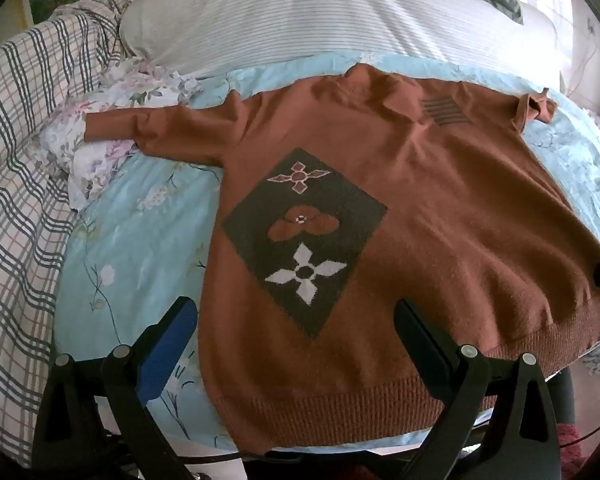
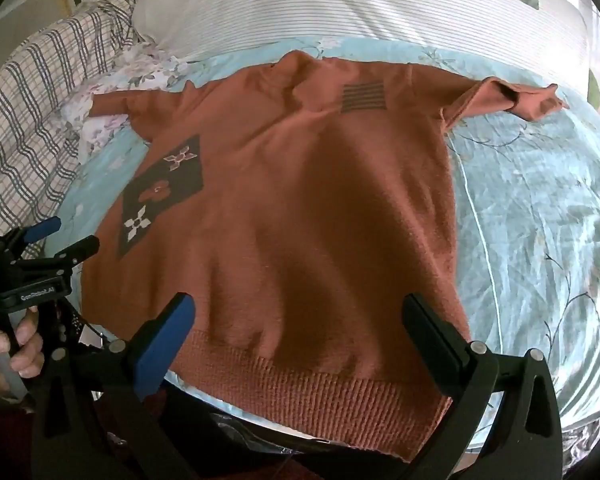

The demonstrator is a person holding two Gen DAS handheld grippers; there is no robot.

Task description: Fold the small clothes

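In the left wrist view, a rust-brown sweater lies spread flat, front side up, on a light blue sheet with a flower print. A dark diamond patch with three flowers is on the chest. One sleeve stretches to the left and rests partly on a crumpled flowered cloth. The other sleeve ends in a folded cuff at the far right. Behind the sweater there is a striped white pillow, and a checked blanket lies at the left. The left gripper hovers over the ribbed hem with its two fingers spread wide; nothing is between them.

In the right wrist view, the same sweater fills the middle, and its hem is near the bottom. The right gripper is also released, its fingers wide apart above the hem on the sweater's right part, and it holds nothing. At the left edge the left gripper shows from the side, with a person's hand around its handle. The blue sheet is bare at the right.
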